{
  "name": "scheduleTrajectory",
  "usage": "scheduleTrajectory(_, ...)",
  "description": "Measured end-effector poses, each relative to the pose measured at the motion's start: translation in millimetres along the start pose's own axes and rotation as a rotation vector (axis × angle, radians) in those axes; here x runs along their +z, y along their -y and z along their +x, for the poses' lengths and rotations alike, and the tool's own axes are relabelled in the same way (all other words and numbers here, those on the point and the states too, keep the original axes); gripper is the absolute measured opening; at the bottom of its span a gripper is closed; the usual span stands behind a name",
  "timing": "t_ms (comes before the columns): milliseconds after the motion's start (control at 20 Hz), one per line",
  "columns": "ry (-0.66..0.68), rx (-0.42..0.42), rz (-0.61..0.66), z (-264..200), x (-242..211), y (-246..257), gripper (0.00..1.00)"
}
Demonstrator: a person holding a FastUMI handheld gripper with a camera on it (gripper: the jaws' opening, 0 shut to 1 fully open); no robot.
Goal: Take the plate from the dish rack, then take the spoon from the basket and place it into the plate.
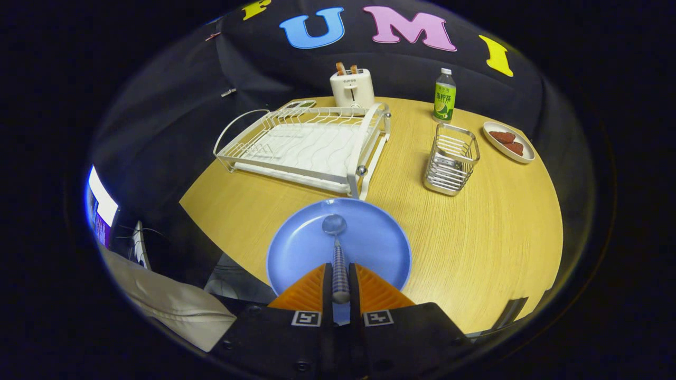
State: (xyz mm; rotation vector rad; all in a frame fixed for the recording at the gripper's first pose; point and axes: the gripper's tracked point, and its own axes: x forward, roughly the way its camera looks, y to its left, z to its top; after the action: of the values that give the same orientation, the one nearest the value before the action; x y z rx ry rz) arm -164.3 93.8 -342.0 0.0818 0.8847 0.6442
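Mock kitchen booth: dish rack (pixel 306 145), toaster (pixel 351 87) and bottle (pixel 444 97) on a cloth-backed wooden table (pixel 475 237)

The toaster (pixel 352 88) front carries a small brand word, too blurred to read.

Blue plate (pixel 306 248); spoon (pixel 338 253) with checked handle, clamped in claw (pixel 340 279). White dish rack (pixel 303 145). Silver wire basket (pixel 451 158). Pale wood-grain counter (pixel 475 232). Green-labelled bottle (pixel 444 97).
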Motion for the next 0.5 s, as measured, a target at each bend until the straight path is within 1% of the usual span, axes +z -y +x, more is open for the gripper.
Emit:
scheduleTrajectory(250, -0.063, -0.030, -0.002, 12, -28, 10, 0.18)
scheduleTrajectory(400, -0.076, -0.038, 0.012, 17, -34, 12, 0.19)
scheduleTrajectory(500, -0.077, -0.037, 0.017, 17, -34, 11, 0.27)
